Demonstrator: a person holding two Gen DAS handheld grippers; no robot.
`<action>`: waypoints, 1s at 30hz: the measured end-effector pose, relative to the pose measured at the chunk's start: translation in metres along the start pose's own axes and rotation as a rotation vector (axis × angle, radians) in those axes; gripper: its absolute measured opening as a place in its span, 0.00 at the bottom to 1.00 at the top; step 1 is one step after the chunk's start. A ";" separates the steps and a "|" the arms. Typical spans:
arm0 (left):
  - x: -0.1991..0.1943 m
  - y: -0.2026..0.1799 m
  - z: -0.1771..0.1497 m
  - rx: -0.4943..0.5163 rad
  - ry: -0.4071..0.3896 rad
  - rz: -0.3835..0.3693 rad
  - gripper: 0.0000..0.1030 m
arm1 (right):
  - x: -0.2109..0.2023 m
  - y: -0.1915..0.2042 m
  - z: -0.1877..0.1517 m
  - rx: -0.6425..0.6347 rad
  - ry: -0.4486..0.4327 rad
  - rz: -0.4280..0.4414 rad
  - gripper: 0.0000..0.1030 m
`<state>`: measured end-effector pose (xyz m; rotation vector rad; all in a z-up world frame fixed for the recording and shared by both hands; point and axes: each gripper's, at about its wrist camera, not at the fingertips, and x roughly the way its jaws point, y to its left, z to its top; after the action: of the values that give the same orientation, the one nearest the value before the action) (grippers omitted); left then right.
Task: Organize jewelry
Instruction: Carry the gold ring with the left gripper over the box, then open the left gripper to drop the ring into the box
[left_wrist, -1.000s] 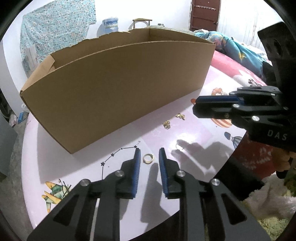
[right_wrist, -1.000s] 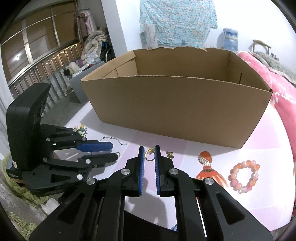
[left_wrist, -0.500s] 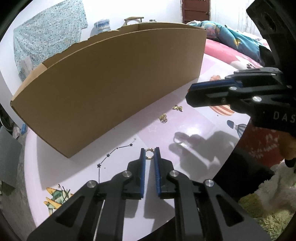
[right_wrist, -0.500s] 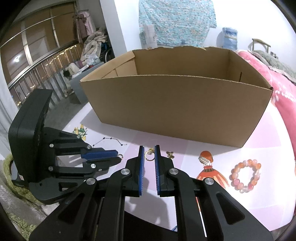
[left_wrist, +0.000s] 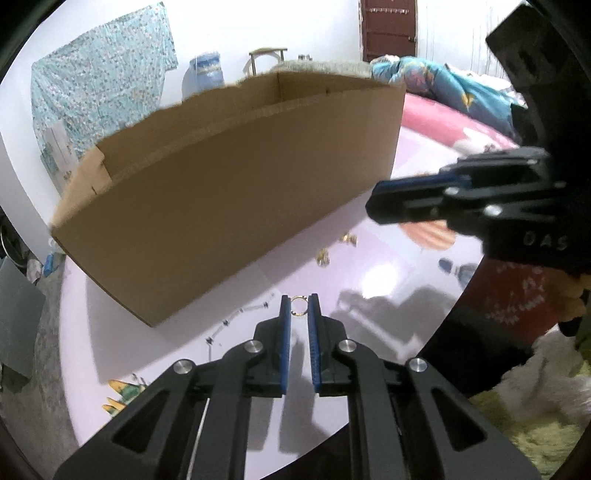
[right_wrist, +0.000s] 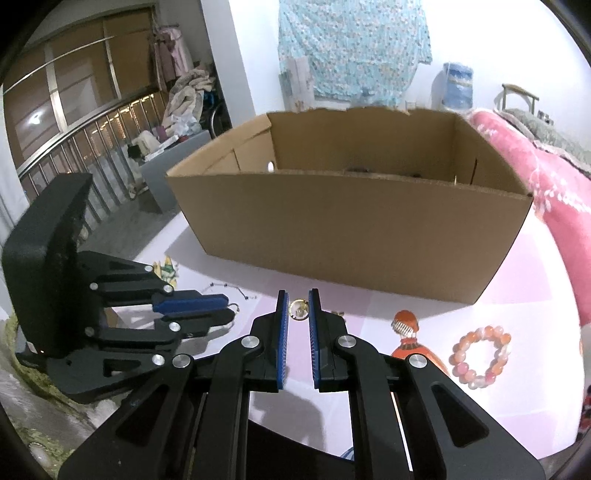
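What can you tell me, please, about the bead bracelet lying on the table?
The bead bracelet is a closed loop of round, glossy beads in mixed orange, pink and pale tones, stone-like or glassy in look. It lies flat on the pale lilac table, to the right of the printed orange-hatted figure and in front of the right end of the cardboard box, apart from both. Nothing touches it but the tabletop; neither gripper is near it. It shows only in the right wrist view.

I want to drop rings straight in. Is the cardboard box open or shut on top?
Open. The cardboard box has no lid or flaps over it; the right wrist view looks past its rim to the inner walls.
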<state>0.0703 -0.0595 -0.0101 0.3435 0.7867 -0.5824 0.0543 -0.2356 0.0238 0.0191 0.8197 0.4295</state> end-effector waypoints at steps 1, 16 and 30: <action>-0.005 0.001 0.002 0.000 -0.013 -0.002 0.08 | -0.004 0.001 0.003 -0.004 -0.014 -0.002 0.08; -0.017 0.037 0.084 -0.050 -0.193 -0.008 0.08 | -0.008 -0.031 0.076 0.001 -0.145 -0.037 0.08; 0.028 0.085 0.110 -0.281 -0.125 -0.080 0.09 | 0.008 -0.069 0.104 0.129 -0.132 -0.048 0.28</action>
<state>0.1995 -0.0565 0.0490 0.0172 0.7522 -0.5539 0.1576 -0.2806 0.0772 0.1459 0.7148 0.3260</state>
